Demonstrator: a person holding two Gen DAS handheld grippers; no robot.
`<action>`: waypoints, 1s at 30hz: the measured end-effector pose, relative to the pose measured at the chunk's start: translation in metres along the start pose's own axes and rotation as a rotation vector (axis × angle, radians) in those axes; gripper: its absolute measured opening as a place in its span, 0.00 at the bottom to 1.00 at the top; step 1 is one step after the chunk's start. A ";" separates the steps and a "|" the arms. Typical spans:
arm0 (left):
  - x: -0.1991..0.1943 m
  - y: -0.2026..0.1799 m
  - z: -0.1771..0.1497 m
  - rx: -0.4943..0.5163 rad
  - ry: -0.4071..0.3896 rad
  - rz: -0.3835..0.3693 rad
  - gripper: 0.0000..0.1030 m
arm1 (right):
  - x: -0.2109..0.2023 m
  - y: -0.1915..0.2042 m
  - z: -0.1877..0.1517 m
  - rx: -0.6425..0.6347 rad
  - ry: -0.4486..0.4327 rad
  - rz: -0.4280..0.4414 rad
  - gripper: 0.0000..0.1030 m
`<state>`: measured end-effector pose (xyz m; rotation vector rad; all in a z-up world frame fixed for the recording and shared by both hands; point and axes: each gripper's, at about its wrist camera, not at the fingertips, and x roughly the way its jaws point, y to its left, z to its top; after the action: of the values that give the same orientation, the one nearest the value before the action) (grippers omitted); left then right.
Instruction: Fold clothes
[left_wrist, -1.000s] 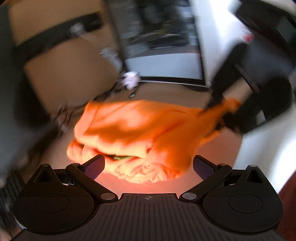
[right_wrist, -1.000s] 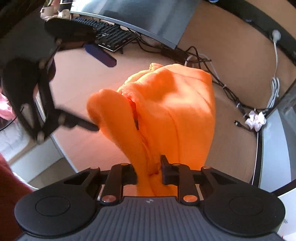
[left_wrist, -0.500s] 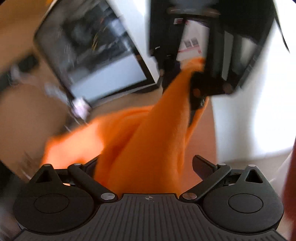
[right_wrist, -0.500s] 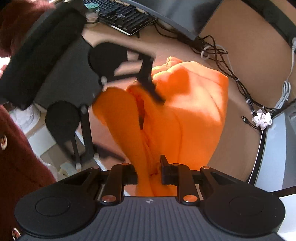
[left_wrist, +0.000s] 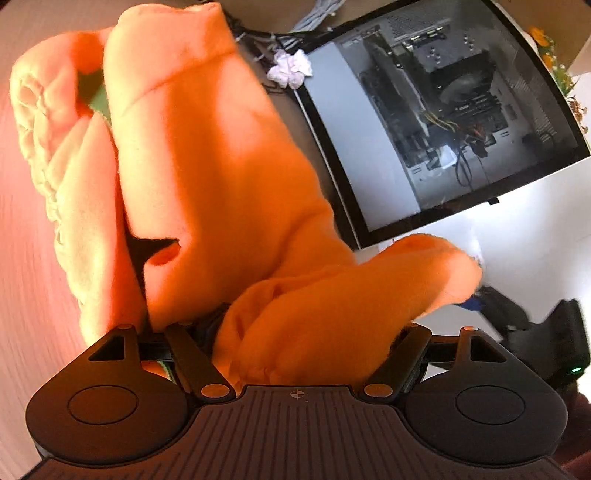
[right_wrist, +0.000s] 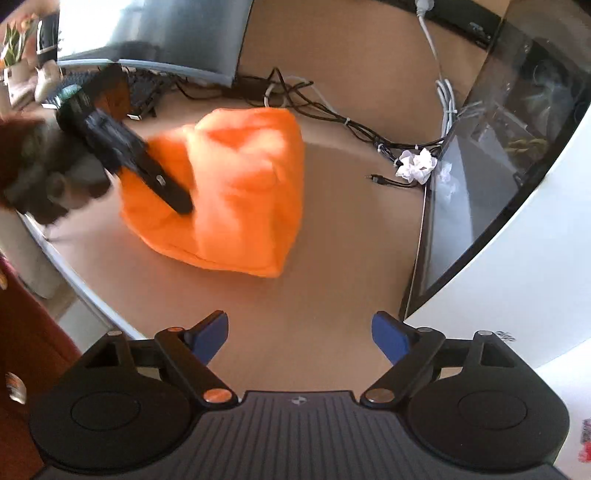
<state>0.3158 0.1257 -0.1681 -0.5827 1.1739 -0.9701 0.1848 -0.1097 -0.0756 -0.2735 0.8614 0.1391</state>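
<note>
My right gripper (right_wrist: 299, 332) hangs fingers wide above the surface (right_wrist: 332, 258), my left gripper (left_wrist: 295, 332), fingers apparently spread, buried in the orange garment (right_wrist: 236, 192) mid-fold; next I'd press it flat.

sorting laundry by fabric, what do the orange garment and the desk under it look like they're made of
Orange garment: seemingly soft fleece or brushed knit, matte, with a fuzzy nap and thick rounded folds; the exact fibre can't be told. Desk: smooth, light tan, low sheen, likely laminate or wood veneer; blur hides any clear grain.
</note>
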 end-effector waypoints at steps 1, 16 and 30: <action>0.000 0.000 0.000 -0.008 0.003 0.000 0.78 | 0.009 0.001 0.004 0.023 -0.036 0.020 0.83; -0.056 -0.063 -0.027 0.196 -0.135 0.289 0.94 | 0.149 0.000 0.062 0.163 -0.030 0.045 1.00; -0.008 -0.054 -0.011 0.348 -0.097 0.764 0.98 | 0.087 0.028 0.083 0.139 -0.175 -0.057 1.00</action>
<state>0.2875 0.1073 -0.1233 0.1104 0.9863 -0.4562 0.2945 -0.0579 -0.0959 -0.1532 0.6849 0.0489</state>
